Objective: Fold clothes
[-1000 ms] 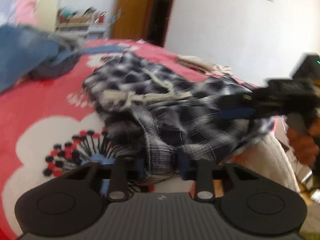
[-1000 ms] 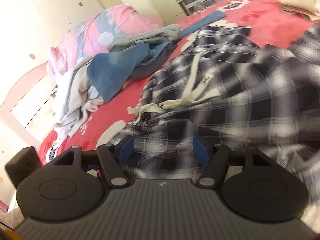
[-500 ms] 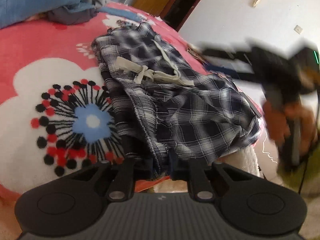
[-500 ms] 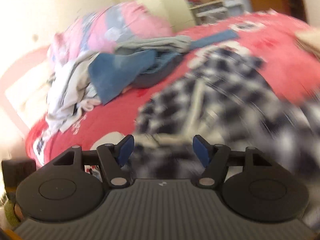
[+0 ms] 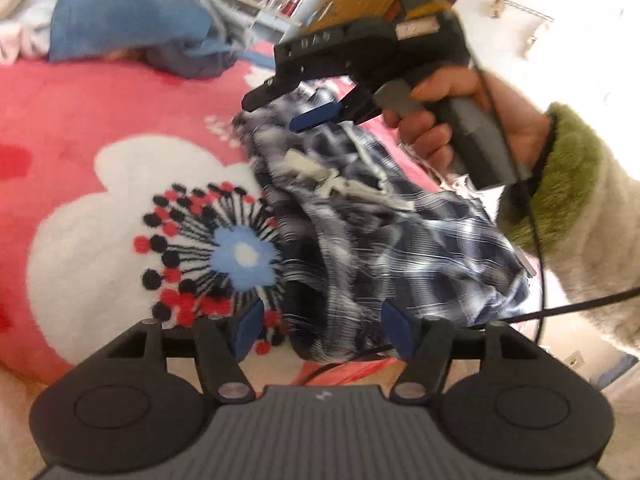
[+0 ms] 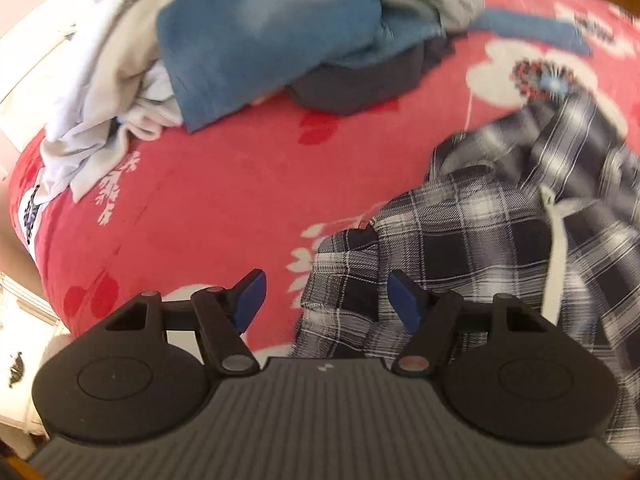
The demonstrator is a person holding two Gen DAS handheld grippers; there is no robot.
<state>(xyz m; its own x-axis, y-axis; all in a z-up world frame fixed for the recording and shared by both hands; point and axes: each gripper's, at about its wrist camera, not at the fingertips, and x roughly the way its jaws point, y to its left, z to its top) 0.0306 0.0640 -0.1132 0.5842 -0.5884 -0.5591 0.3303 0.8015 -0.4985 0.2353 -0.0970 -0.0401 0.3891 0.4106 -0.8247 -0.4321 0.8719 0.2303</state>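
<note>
The plaid shorts (image 5: 376, 232) are left bunched on the red blanket (image 5: 100, 120), near its front edge, beside the flower print (image 5: 240, 252). The hem gripped a moment ago is now released: the left gripper (image 5: 324, 330) is seen opening, cloth between its jaws but unpressed. The right gripper (image 6: 326, 296), opening slightly and empty, has been swung over the shorts' far end. A fresh grasp is judged necessary.

Left gripper (image 5: 324, 330): black ribbed body, two round discs, silver pivot screws, blue finger pads (image 5: 249, 326). Right gripper (image 5: 296, 110), above the left one: black, blue pad, grey handle, green LED on a box on top, thin black cable trailing down. Right hand (image 5: 472, 116) wears a fuzzy cream sleeve (image 5: 600, 220) with an olive-green cuff.
</note>
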